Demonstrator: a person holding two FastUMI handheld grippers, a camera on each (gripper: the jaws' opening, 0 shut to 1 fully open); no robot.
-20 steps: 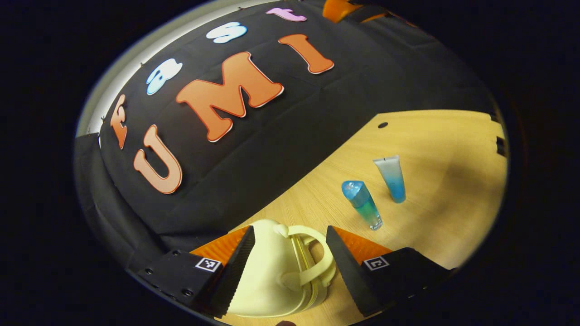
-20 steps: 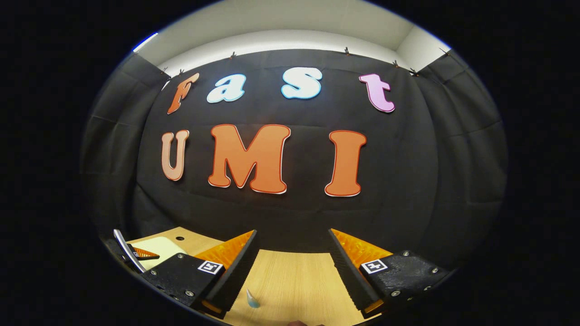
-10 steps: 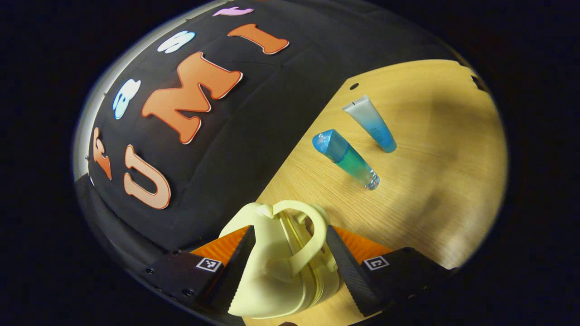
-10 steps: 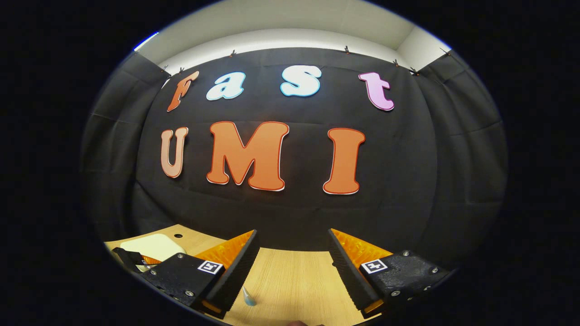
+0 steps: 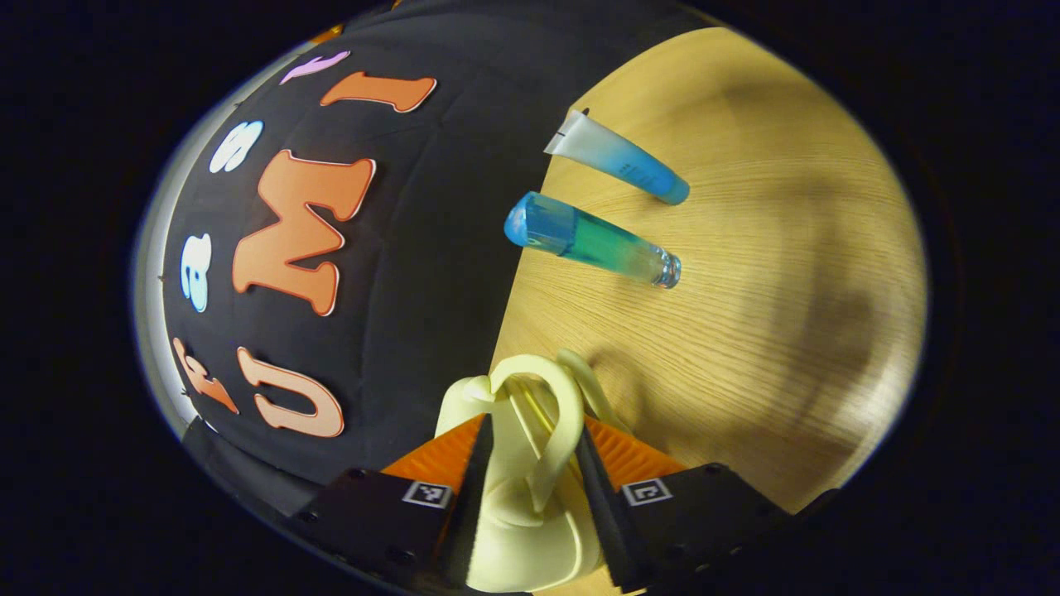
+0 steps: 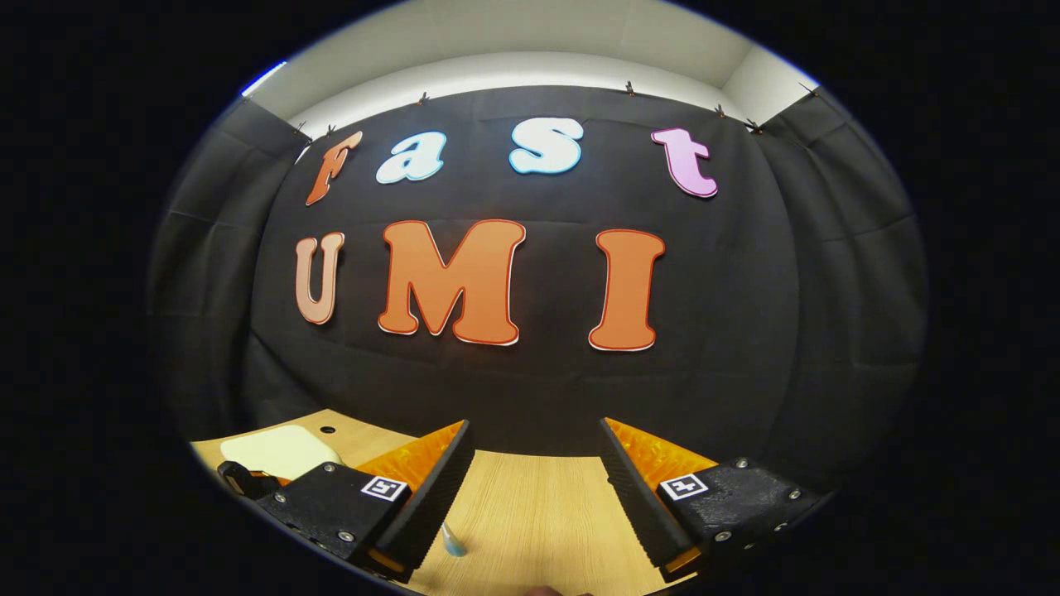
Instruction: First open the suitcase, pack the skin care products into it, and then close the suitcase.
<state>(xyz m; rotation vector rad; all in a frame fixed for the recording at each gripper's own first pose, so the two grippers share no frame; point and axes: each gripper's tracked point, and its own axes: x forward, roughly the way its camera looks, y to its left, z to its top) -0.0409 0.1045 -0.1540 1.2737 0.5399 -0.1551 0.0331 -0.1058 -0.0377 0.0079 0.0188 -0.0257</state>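
On my left gripper view, the left gripper [image 5: 530,488] has both fingers pressed on the pale yellow suitcase [image 5: 517,530], around its handle [image 5: 556,430], at 6 o'clock. Beyond it on the wooden table [image 5: 745,331], a blue-green bottle [image 5: 592,248] stands at about 12 o'clock, with a blue tube [image 5: 617,157] just past it at 1 o'clock. In my right gripper view, the right gripper [image 6: 534,488] hangs with fingers wide apart, holding nothing; the suitcase [image 6: 277,451] sits far off at 9 o'clock
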